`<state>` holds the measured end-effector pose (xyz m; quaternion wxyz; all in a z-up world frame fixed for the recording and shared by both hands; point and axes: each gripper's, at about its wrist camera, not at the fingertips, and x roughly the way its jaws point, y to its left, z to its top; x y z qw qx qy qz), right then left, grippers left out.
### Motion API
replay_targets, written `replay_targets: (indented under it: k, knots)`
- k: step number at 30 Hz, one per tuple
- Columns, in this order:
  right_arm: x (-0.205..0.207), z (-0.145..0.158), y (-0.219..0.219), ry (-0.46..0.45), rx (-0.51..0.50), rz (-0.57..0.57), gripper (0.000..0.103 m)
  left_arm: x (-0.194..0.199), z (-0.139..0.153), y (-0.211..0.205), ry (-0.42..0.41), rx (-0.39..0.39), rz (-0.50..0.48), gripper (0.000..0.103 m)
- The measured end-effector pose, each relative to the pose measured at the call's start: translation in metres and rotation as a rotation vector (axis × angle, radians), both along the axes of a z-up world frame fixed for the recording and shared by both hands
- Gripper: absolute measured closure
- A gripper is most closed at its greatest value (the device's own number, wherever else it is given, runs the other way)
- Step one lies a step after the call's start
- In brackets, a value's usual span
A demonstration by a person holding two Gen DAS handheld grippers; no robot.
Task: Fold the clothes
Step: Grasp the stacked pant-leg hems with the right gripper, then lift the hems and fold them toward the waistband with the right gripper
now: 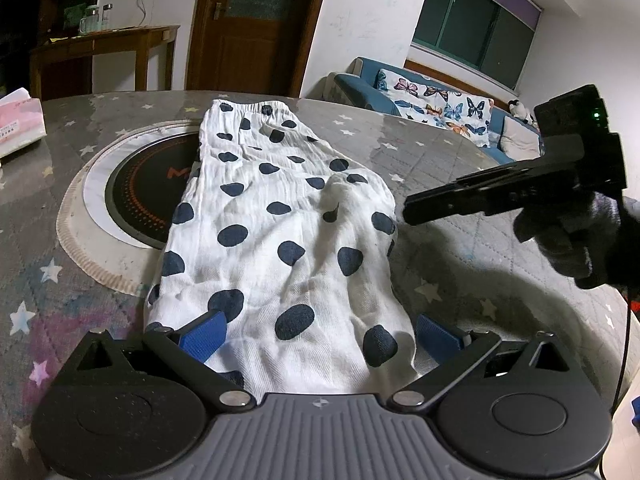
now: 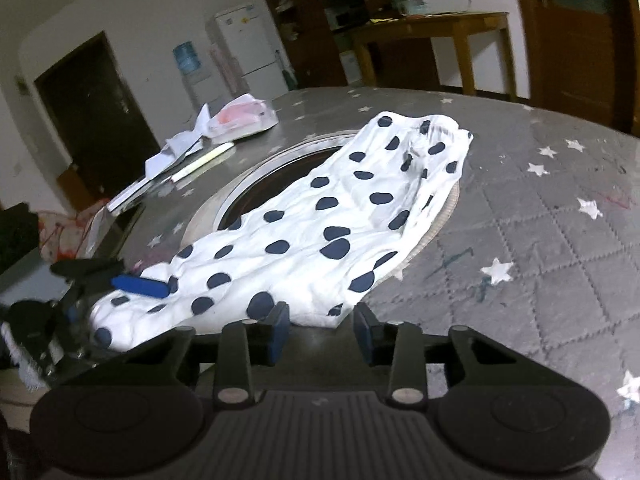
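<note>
A white garment with dark blue polka dots (image 1: 280, 232) lies lengthwise on the grey star-patterned table (image 1: 460, 280), its elastic waistband at the far end. It partly covers a round black cooktop (image 1: 148, 188). My left gripper (image 1: 320, 332) is open, its blue fingers (image 1: 204, 332) straddling the garment's near end. My right gripper (image 2: 322, 332) is open, with its blue pads just short of the garment's (image 2: 320, 224) near edge. It also shows in the left wrist view (image 1: 412, 210), hovering by the garment's right side. The left gripper shows in the right wrist view (image 2: 140, 286).
A pink tissue pack (image 1: 18, 120) lies at the table's left edge. A plastic bag (image 2: 240, 118), papers (image 2: 176, 152) and a pen lie on the table's far side. A blue sofa (image 1: 440, 112) and a wooden side table (image 1: 108, 56) stand beyond.
</note>
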<state>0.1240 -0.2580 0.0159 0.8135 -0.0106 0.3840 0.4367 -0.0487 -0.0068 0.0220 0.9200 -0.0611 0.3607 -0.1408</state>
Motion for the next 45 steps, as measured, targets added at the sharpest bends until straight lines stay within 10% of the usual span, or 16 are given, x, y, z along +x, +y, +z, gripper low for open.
replay_targets:
  k: [8,19,45]
  knots:
    - [-0.001,-0.012,0.003,0.015,0.027,-0.081,0.1,-0.001,0.0,0.0,-0.004,-0.001,-0.002,0.0]
    - [-0.03,0.004,-0.003,-0.122,-0.149,-0.186,0.102,-0.003,-0.002,0.005,-0.022,-0.026,-0.004,0.0]
    - [0.049,0.004,0.097,-0.141,-0.171,-0.171,0.059,-0.014,-0.002,0.028,-0.049,-0.075,0.016,0.0]
